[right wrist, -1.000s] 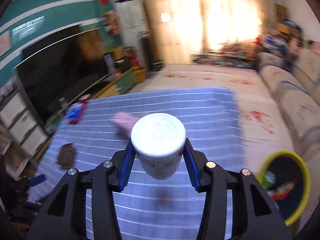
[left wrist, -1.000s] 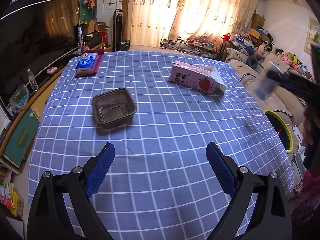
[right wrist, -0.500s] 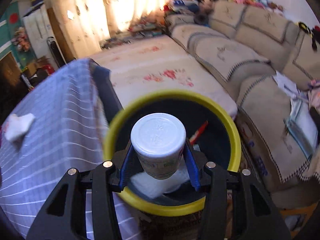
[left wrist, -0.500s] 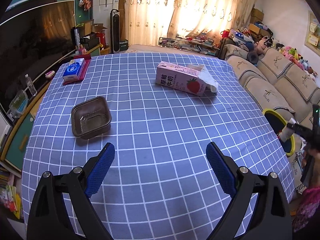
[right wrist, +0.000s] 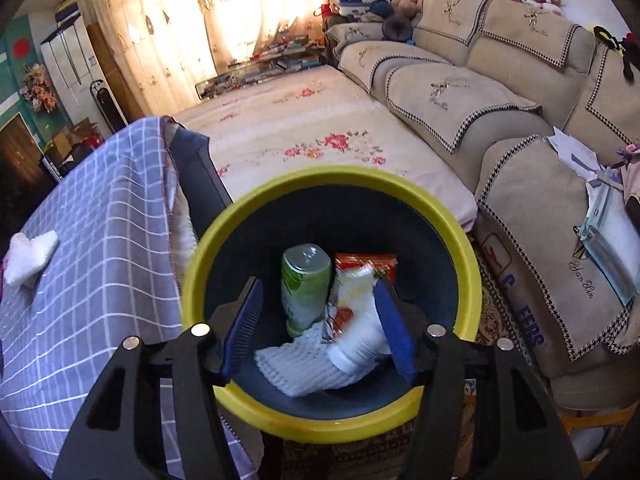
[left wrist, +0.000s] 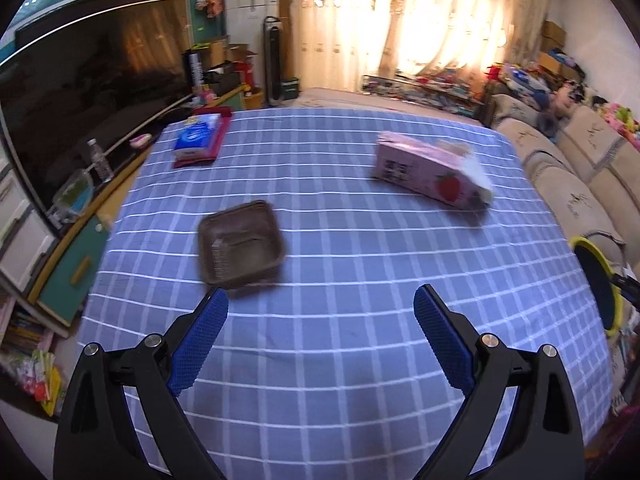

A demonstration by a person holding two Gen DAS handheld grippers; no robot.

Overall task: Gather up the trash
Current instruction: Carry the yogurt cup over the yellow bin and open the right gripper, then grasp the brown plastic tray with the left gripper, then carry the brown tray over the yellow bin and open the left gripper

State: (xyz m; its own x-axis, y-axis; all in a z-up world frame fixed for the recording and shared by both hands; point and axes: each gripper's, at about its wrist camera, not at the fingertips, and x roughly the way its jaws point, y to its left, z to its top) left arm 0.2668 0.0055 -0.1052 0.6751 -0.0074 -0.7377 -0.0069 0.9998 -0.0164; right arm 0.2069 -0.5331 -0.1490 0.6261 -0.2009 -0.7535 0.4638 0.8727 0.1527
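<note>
Your right claw [right wrist: 318, 322]: jaws spread wide, holding nothing, poised over the mouth of the yellow-rimmed bin [right wrist: 466, 240]. Bin contents, as seen from your right wrist: white cup [right wrist: 358, 350] lying on its side at the near right, green bottle [right wrist: 306, 284] upright-tilted at centre, red-and-white wrapper [right wrist: 366, 266] just right of the bottle, white knitted cloth [right wrist: 296, 364] at the near side, under the cup.

Your left claw [left wrist: 320, 318]: jaws wide apart, empty, hanging above the near part of the bench [left wrist: 340, 360], which wears a blue checked cloth.

Items on the bench, from your left wrist: brown plastic tray [left wrist: 240, 248], left of centre, just beyond the left finger; pink milk carton [left wrist: 430, 176], lying on its side at the far right; blue tissue pack [left wrist: 198, 138] at the far left corner, resting on a red mat [left wrist: 216, 148].
</note>
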